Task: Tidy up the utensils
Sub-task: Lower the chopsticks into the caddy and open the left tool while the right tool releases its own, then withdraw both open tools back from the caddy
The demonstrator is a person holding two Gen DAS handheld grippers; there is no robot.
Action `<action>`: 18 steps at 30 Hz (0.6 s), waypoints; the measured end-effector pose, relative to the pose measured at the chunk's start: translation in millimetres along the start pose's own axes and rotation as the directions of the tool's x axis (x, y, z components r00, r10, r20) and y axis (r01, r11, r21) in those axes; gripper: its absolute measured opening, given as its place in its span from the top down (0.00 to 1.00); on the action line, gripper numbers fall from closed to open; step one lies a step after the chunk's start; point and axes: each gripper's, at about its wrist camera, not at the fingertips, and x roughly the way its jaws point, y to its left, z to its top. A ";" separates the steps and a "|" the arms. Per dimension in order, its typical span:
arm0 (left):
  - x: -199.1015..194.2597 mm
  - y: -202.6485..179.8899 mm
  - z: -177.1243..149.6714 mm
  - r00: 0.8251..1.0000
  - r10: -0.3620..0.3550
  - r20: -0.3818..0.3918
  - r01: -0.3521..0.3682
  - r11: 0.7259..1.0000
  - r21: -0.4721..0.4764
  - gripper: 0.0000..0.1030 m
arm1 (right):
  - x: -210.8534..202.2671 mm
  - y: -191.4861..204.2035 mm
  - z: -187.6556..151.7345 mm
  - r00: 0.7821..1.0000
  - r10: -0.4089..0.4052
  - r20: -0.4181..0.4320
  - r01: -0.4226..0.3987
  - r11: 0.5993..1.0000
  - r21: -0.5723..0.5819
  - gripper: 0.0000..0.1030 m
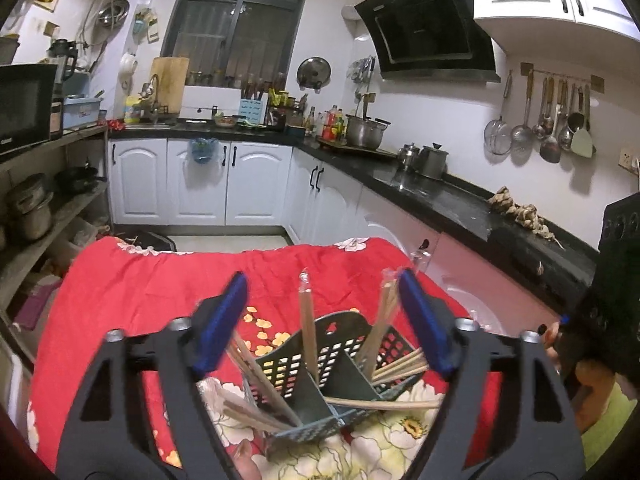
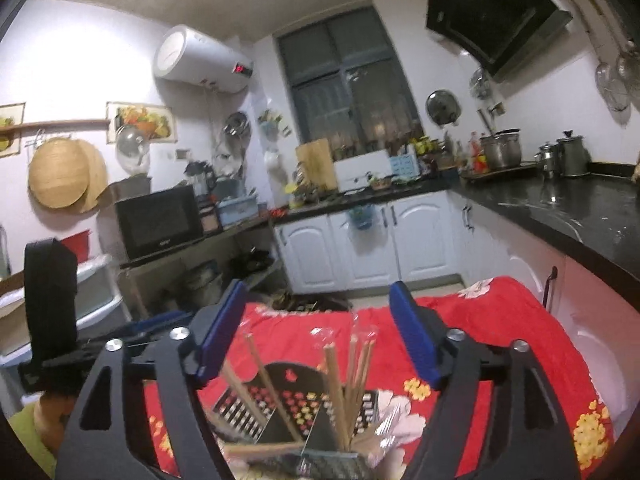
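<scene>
Left gripper (image 1: 320,316): blue fingers spread wide, nothing between them. The grey perforated utensil caddy (image 1: 332,376) sits directly ahead of and just below its fingertips, on the red floral cloth (image 1: 132,280). Wooden chopsticks (image 1: 308,328) stand tilted in its compartments; several lean out over both side walls. Right gripper (image 2: 316,332): fingers likewise apart, empty, hovering above the same caddy (image 2: 288,412) with chopsticks (image 2: 334,392) rising between its fingers. Some chopsticks appear plastic-wrapped; blur makes that uncertain.
</scene>
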 end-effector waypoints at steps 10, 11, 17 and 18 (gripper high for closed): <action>-25.4 -14.4 3.1 0.999 -0.041 -0.029 0.039 0.998 -0.056 0.10 | -34.8 8.6 -5.4 0.995 -0.013 -0.097 0.010 0.999 -0.031 0.08; -28.5 -15.4 1.8 0.999 -0.042 -0.028 0.040 0.997 -0.061 0.10 | -39.9 11.9 -6.8 0.995 -0.025 -0.096 0.020 0.998 -0.053 0.08; -48.9 -31.1 -8.4 0.999 -0.019 -0.027 0.018 0.999 -0.043 0.10 | -59.9 15.2 -12.5 0.994 -0.020 -0.105 0.013 0.998 -0.059 0.06; -51.9 -33.6 -11.3 0.999 -0.017 -0.031 0.016 0.999 -0.041 0.10 | -63.1 14.9 -13.2 0.994 -0.017 -0.108 0.011 0.998 -0.058 0.06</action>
